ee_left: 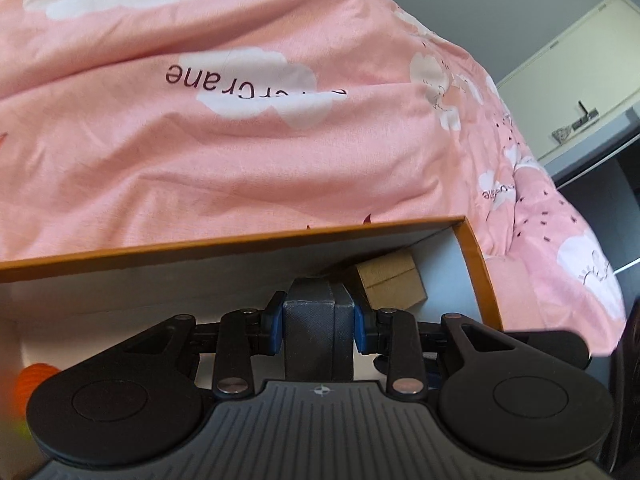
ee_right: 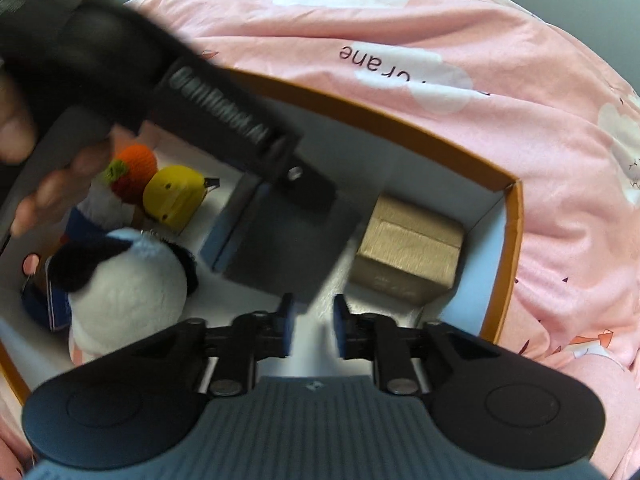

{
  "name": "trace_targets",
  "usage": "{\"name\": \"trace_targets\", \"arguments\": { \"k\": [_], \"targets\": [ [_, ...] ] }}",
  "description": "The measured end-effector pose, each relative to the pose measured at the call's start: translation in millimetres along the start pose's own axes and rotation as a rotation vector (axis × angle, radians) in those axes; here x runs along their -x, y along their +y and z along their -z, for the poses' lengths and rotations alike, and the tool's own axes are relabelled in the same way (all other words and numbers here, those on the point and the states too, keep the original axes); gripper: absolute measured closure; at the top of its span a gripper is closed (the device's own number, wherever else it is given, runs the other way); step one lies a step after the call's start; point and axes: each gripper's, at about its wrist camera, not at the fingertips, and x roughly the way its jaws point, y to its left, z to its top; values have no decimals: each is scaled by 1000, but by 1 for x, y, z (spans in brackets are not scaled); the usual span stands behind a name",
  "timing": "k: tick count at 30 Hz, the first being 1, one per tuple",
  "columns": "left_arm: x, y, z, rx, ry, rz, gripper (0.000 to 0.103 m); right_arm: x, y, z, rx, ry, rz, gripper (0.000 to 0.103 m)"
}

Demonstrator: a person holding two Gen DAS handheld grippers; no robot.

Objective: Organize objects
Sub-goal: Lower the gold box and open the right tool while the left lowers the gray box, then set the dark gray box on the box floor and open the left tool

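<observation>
A dark grey box (ee_left: 318,316) is pinched between the blue pads of the left gripper (ee_left: 319,322), held at centre frame above the orange-rimmed tray (ee_left: 478,256), apparently so it can be set down inside. In the right wrist view the same box (ee_right: 276,248) hangs beside a brown cardboard box (ee_right: 408,256) at centre right. The right gripper (ee_right: 311,326) is seen with fingers parted and nothing between them. Soft toys, among them a yellow one (ee_right: 174,196), are grouped at left, leaving the middle floor free.

Home bedroom, pink cloud-print duvet (ee_left: 200,140) over bed, cream cabinet (ee_left: 580,60) against grey wall
</observation>
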Motion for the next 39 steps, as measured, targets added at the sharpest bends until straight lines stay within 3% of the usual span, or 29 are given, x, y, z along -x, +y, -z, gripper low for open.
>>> {"name": "trace_targets", "arguments": {
  "k": [5,7,11,13,18,21,26,30,33,37,39],
  "targets": [
    [-6,6,-3,31,-7,-61,63,-5,1,1,-1,8,-19,70],
    [-9,5,-3,12,7,-90,51,-9,0,0,-20,8,-19,70],
    [-6,3,-1,-25,12,-135,41,-16,-4,-4,-67,6,-5,70],
    [-3,1,0,-50,16,-161,31,-18,-5,-6,-77,5,1,70],
    [9,-4,4,-122,48,-233,23,-21,-6,-6,-87,18,2,71],
    [10,-2,7,-130,121,-234,24,-18,-8,-6,-91,22,-8,70],
    [0,1,15,-154,204,-254,34,-11,-9,-5,-71,27,-9,70],
    [-3,8,15,-122,206,-204,34,-8,-9,-3,-44,36,-19,70],
    [-5,7,13,-120,186,-168,45,-6,-9,0,-19,45,-23,70],
    [-11,5,10,-77,180,-137,52,-7,-10,0,8,58,-24,72],
    [-14,3,9,-55,174,-129,53,-9,-11,-1,13,67,-17,81]
  ]
}}
